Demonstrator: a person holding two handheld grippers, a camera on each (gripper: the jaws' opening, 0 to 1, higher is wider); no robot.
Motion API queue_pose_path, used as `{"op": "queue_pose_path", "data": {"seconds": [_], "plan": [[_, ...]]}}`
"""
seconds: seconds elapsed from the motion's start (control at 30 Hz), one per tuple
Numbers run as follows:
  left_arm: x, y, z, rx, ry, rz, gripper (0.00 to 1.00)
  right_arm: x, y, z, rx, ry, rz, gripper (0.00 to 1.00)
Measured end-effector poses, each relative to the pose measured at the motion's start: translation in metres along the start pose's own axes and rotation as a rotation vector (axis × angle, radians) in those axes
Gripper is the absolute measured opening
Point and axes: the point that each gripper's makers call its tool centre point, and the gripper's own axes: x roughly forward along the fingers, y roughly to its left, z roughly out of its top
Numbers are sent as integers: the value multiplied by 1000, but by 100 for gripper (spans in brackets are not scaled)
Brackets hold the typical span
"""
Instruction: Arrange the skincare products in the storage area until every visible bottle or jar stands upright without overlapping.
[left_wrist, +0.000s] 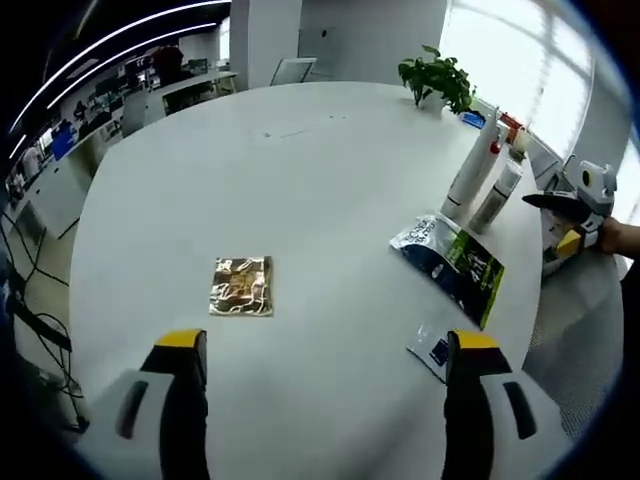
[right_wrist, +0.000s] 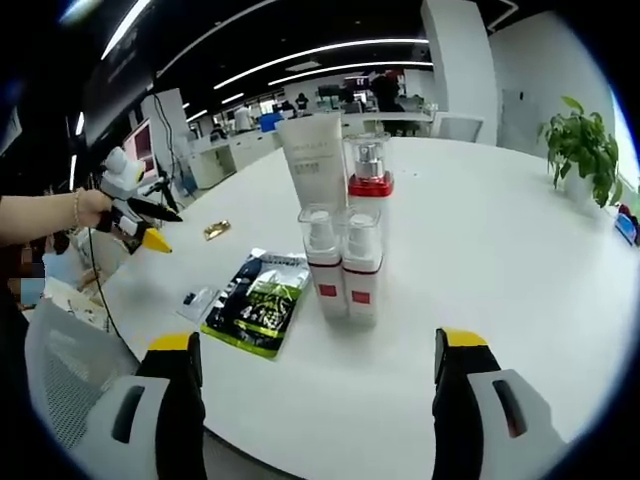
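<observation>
While your left tongs (left_wrist: 318, 365) hang spread and empty over the white tabletop (left_wrist: 300, 180) in the left gripper view, the flat things there, a gold sachet (left_wrist: 241, 286) and a dark green pouch (left_wrist: 450, 263), look light, limp and slippery, so pinch them by an edge. In the right gripper view your right tongs (right_wrist: 318, 365), also spread and empty, face the two clear-capped bottles (right_wrist: 343, 262) standing upright and touching, with the white tube (right_wrist: 313, 160) and red-collared bottle (right_wrist: 369, 165) behind; these look rigid, smooth and tippy, so grip low on the body, not the cap
</observation>
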Motion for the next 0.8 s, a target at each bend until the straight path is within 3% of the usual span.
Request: {"op": "queue_pose_path", "data": {"seconds": [0.43, 0.57, 0.8], "plan": [[18, 28, 9, 33, 45, 14, 86, 2, 3, -5, -2, 21, 14, 95], [25, 37, 5, 17, 60, 26, 78, 2, 2, -6, 4, 24, 10, 95], [37, 45, 7, 43, 79, 25, 76, 3, 0, -8, 9, 30, 7, 95]]}}
